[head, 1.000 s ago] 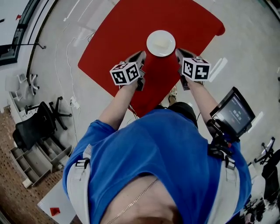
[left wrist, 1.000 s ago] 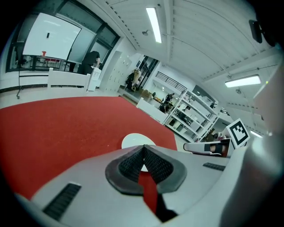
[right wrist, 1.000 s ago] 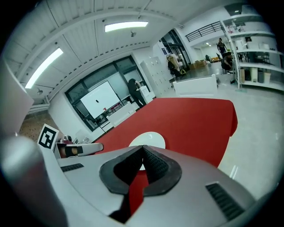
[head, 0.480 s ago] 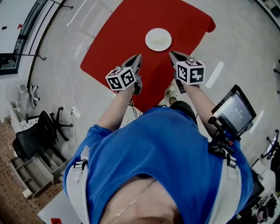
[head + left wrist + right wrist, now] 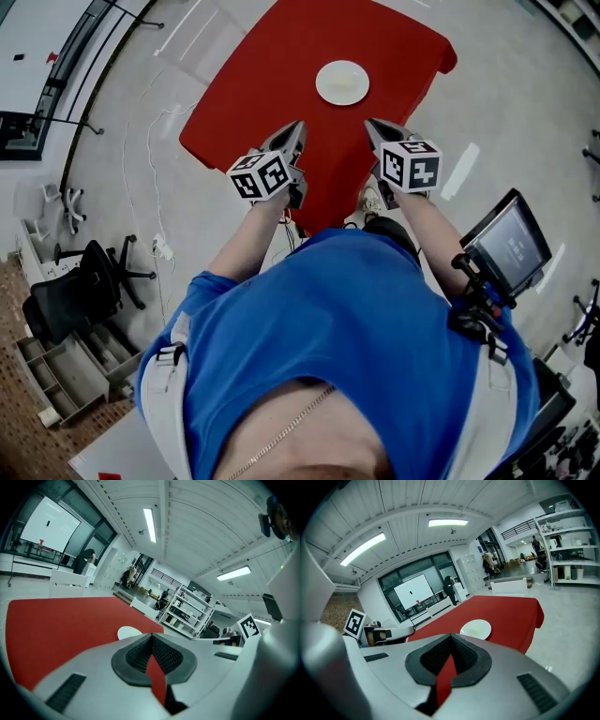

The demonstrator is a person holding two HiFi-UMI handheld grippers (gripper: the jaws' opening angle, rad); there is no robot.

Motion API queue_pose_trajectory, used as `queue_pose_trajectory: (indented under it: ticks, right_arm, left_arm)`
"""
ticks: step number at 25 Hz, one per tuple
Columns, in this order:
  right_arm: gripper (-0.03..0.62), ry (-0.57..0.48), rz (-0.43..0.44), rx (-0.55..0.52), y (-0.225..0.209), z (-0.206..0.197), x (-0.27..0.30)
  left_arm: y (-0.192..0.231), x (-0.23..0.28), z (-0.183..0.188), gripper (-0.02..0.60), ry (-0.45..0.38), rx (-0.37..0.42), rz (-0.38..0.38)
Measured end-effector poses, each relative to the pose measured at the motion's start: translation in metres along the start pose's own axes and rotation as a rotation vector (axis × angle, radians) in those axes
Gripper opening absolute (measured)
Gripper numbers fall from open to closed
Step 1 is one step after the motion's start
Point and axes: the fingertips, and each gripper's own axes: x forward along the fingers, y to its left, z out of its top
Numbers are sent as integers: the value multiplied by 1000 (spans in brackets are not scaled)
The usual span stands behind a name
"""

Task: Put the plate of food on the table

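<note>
I'm working in a big open lab hall, nobody's home: pale polished floor (image 5: 525,84), ribbed ceiling (image 5: 201,522) with long strip lights (image 5: 150,524), metal storage racks (image 5: 569,550) along one side, a large white screen (image 5: 412,591) (someone in dark clothes (image 5: 450,590) stands by it), a lone red table (image 5: 281,94), a black office chair (image 5: 94,272), loose floor cables (image 5: 126,155) and a small monitor (image 5: 511,246).

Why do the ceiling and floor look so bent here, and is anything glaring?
Both gripper views: the wide-angle lens bows the ceiling lights and blackens the corners. Head view: the floor, with one bright reflection, curves round the red table; the plate looks sharp.
</note>
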Motion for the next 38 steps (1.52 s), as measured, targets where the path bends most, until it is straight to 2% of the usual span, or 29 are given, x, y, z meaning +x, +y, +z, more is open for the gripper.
queue_pose_trajectory:
  ticks: [9, 13, 20, 25, 30, 38]
  right_arm:
    - [2, -44, -14, 27, -5, 2, -7]
    - [2, -58, -31, 34, 16, -13, -35]
    - [2, -71, -36, 23, 29, -14, -45]
    - [2, -69, -33, 15, 8, 4, -19]
    - [2, -76, -48, 6, 44, -23, -56]
    - [2, -65, -40, -7, 11, 3, -21]
  left_arm:
    - [0, -6, 7, 8, -46, -2, -4]
    - [-16, -38, -3, 8, -50, -1, -20]
    - [-24, -46, -6, 8, -48, 2, -47]
    - [-17, -11, 6, 8, -49, -2, -66]
    - [-38, -59, -12, 8, -49, 6, -94]
    - [-23, -11, 7, 8, -47, 8, -93]
